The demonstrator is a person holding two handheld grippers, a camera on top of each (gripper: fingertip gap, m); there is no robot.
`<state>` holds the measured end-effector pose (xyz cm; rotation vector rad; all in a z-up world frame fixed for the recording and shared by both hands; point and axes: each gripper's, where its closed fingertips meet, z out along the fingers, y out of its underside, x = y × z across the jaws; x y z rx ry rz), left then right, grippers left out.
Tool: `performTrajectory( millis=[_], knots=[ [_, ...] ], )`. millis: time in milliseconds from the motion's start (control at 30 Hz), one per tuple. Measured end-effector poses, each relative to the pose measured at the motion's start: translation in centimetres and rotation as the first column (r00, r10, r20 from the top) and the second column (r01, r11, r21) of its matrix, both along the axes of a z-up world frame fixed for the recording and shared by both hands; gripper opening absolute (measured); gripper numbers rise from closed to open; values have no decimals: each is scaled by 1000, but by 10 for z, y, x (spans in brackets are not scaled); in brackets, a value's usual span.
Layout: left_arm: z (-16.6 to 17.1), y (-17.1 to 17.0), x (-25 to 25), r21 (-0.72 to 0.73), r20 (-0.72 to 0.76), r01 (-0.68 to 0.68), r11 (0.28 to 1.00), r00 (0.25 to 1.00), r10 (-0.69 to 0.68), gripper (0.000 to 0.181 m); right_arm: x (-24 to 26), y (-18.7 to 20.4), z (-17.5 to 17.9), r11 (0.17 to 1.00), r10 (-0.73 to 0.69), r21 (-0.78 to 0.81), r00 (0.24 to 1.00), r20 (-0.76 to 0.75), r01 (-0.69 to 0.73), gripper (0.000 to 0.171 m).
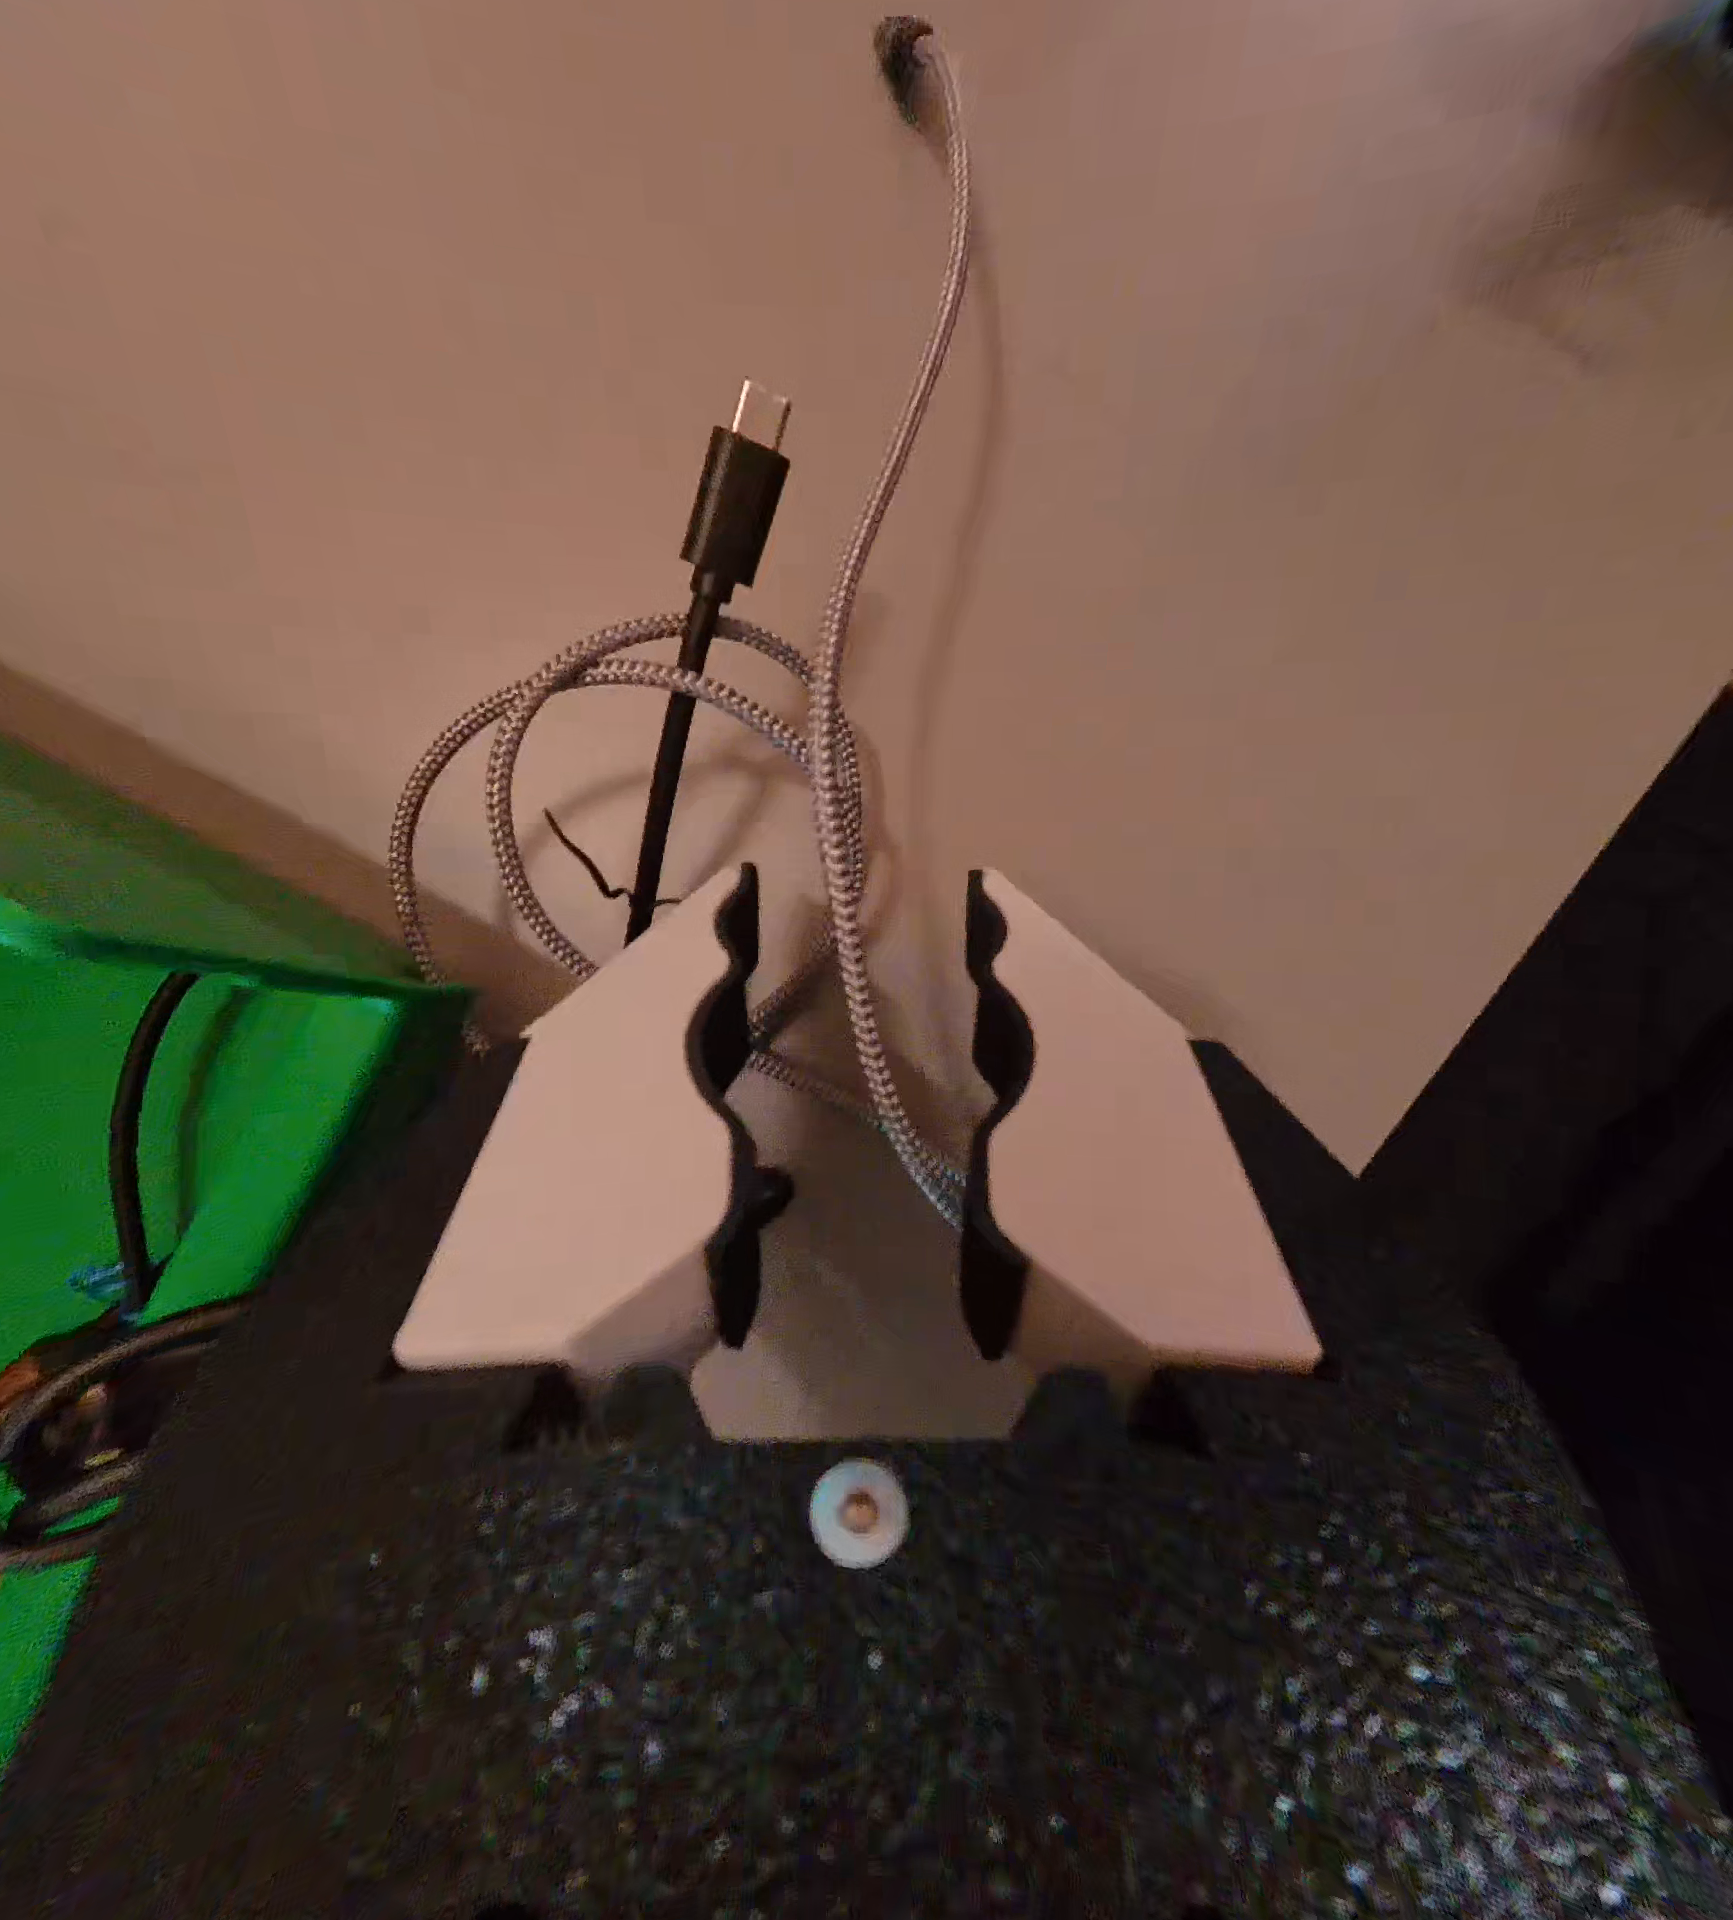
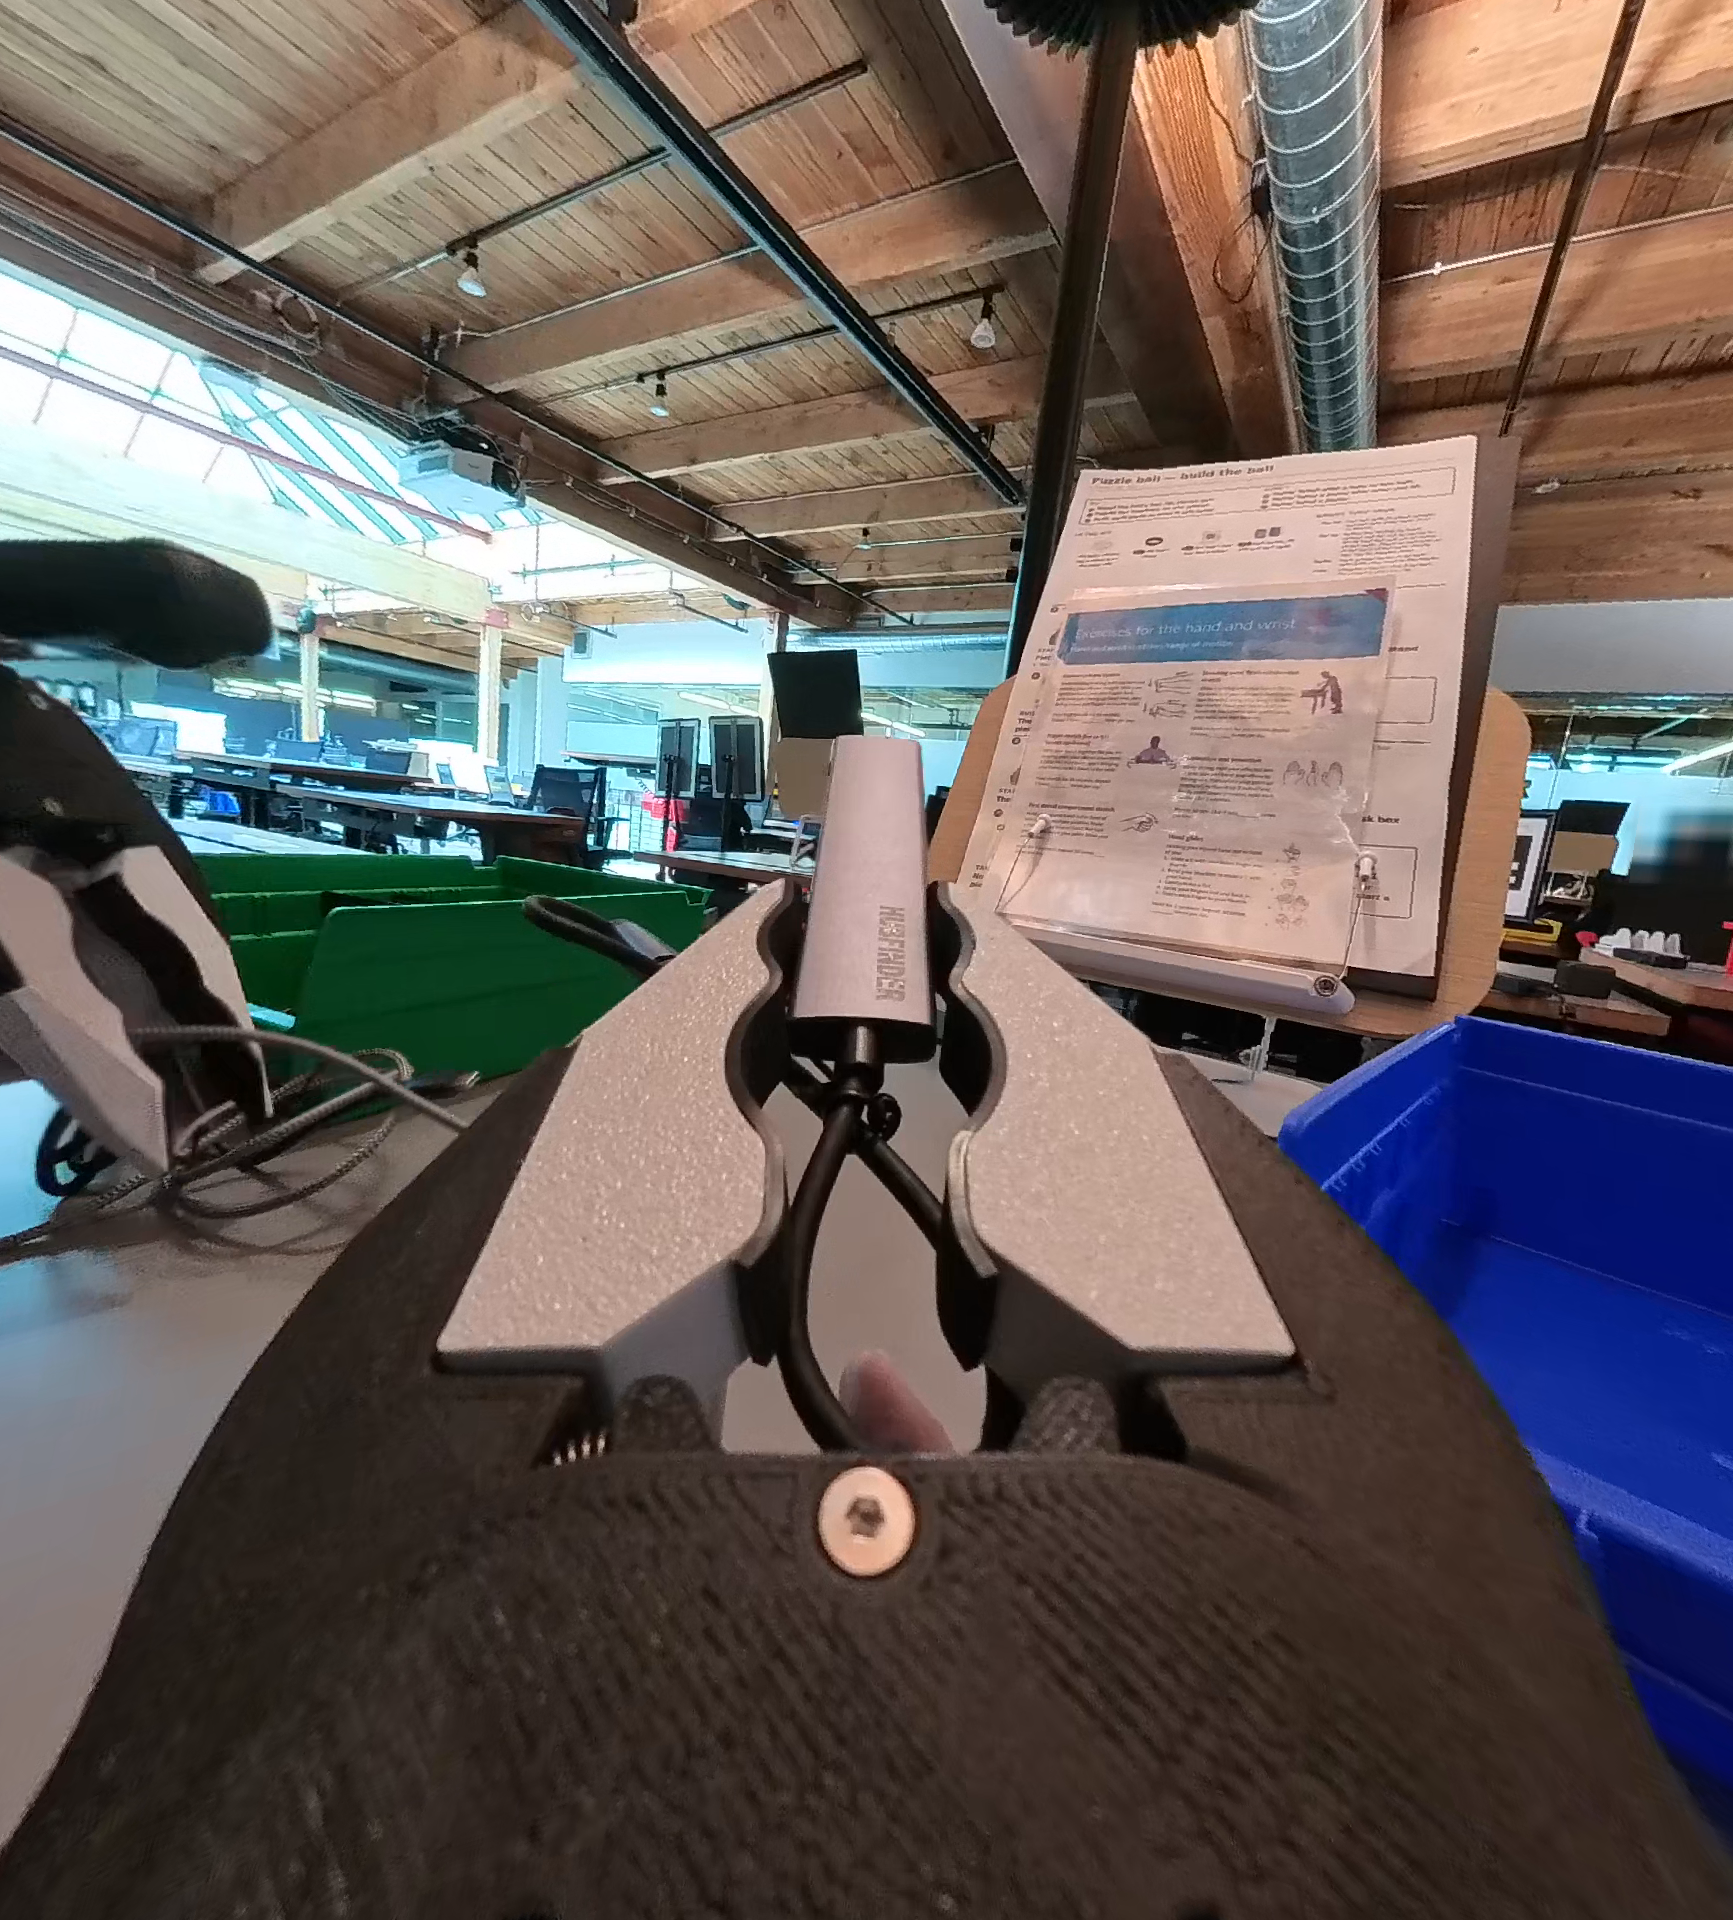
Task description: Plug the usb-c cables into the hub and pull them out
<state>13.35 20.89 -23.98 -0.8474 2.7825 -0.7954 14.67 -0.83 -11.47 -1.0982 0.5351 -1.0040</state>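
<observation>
My right gripper (image 2: 867, 906) is shut on a grey metal hub (image 2: 872, 821) and holds it upright above the table. The hub's black lead (image 2: 810, 1226) loops down between the fingers. My left gripper (image 1: 862, 894) is open just above the table (image 1: 322, 312). A grey braided cable (image 1: 945, 312) lies coiled on the table and runs between the open fingers. A black USB-C cable with its plug (image 1: 737, 499) lies just left of it, plug end pointing away. The left gripper also shows at the left of the right wrist view (image 2: 202, 1127), over the cables.
A green bin (image 1: 62, 1039) with cables in it stands left of the left gripper; it also shows in the right wrist view (image 2: 446, 935). A blue bin (image 2: 1620, 1299) stands at the right. A document stand (image 2: 1236, 748) with papers rises behind the hub. Across from one pair of fingers to the other is roughly 25 centimetres.
</observation>
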Motion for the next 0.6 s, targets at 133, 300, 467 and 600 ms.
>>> performTrajectory(
  millis=[133, 300, 467, 600],
  knots=[
    [21, -16, -6, 62, 134, -5, 998, 991, -3, 56, 0, 0, -1, 1000, -3, -5, 1000, -2, 3, 23],
    [53, -80, -6, 71, 382, 55, 996, 921, -78, 60, 1, 0, -1, 1000, -4, -7, 1000, -6, 4, 24],
    [48, -128, 1, 33, 329, 38, 999, 943, -47, 65, 1, -3, -1, 1000, -14, 0, 1000, -7, 14, 23],
    [39, -141, 48, -72, 286, -51, 996, 956, 70, 60, 2, -5, 0, 1000, -18, 13, 1000, -9, 18, 23]
  ],
)
